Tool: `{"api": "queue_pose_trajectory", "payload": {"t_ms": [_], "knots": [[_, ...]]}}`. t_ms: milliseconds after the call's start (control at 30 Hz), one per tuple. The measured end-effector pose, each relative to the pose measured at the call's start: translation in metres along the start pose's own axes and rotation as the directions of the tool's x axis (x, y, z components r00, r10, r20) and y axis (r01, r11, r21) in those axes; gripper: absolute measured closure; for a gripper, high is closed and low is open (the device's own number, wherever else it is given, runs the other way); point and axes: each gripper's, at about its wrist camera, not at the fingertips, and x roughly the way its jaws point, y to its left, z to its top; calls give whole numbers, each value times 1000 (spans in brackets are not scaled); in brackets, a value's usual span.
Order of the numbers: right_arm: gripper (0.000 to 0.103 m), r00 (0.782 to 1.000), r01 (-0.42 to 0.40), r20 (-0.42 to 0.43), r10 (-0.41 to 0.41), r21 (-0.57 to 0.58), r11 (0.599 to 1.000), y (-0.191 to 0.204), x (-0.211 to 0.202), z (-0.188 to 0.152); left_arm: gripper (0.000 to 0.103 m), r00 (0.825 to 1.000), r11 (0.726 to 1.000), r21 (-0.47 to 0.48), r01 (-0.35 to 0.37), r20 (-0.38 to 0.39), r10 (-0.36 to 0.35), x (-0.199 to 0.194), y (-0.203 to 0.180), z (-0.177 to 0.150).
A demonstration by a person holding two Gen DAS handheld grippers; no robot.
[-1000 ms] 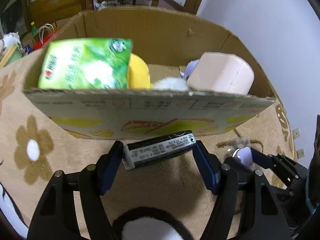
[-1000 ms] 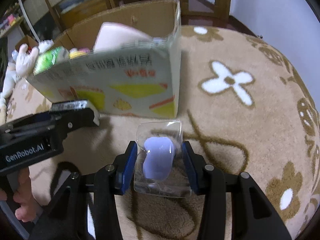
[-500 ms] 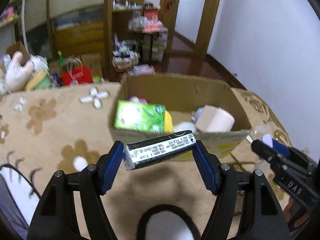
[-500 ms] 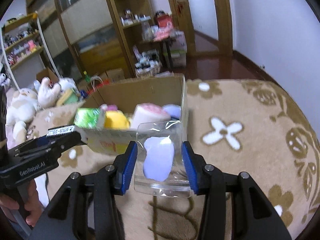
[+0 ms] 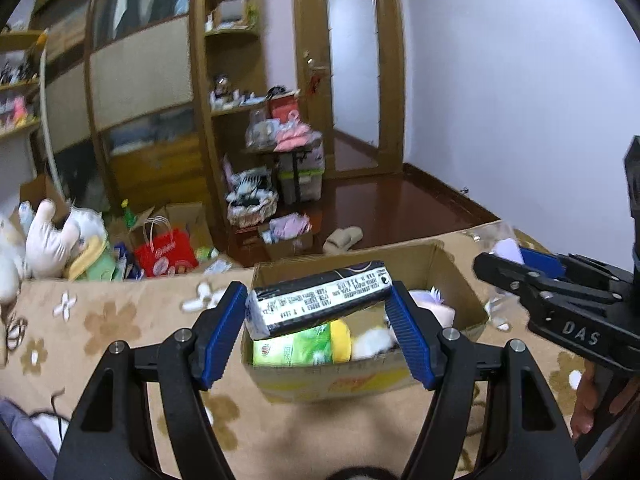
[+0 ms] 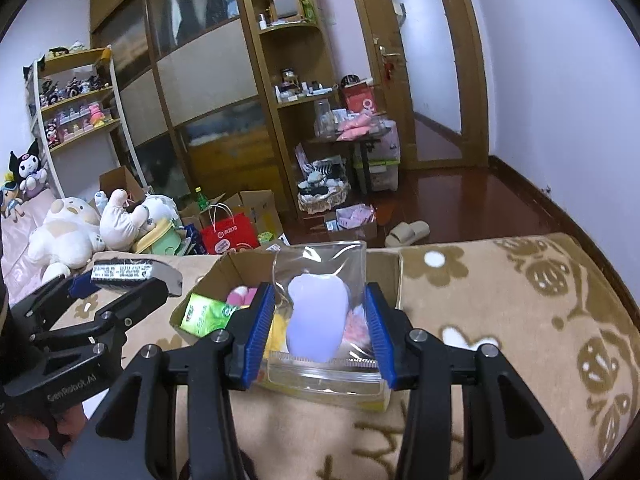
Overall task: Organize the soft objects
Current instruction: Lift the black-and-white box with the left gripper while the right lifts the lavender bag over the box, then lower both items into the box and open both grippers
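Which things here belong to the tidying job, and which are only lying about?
Job:
- black pack in left tool
- clear pouch in right tool
- box holding green pack

Lying about:
- red bag
- slippers
- plush toys

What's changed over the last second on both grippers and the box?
Both grippers rose from carpet level beside the cardboard box to above it. The left gripper still clamps the black packet; the right gripper still clamps the clear pouch. The box's contents look unchanged.
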Motion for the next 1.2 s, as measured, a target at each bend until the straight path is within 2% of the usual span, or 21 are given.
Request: {"api": "queue_pose_trajectory", "payload": {"t_ms": [100, 367, 600, 733, 1067, 1200], "knots": [[55, 1000, -8, 1, 8, 0, 1000, -1, 7, 5, 33, 1000, 1000, 16, 21, 8, -21, 8, -2, 9], [54, 1000, -15, -10, 14, -10, 1000, -8, 28, 15, 33, 1000, 999, 47, 17, 25, -18, 29, -5, 20], [54, 999, -24, -45, 24, -2, 1000, -12, 58, 16, 32, 999, 999, 31, 15, -40, -13, 60, 0, 11], [54, 996, -61, -55, 64, 54, 997, -23, 67, 11, 32, 997, 999, 37, 16, -72, -13, 76, -3, 5], [52, 987, -105, -98, 123, 177, 979, -47, 92, -3, 30, 985, 999, 29, 36, -169, -31, 102, 0, -7], [51, 984, -102, -125, 125, 173, 980, -45, 99, -8, 30, 979, 999, 16, 28, -201, -24, 108, 2, -12]]}}
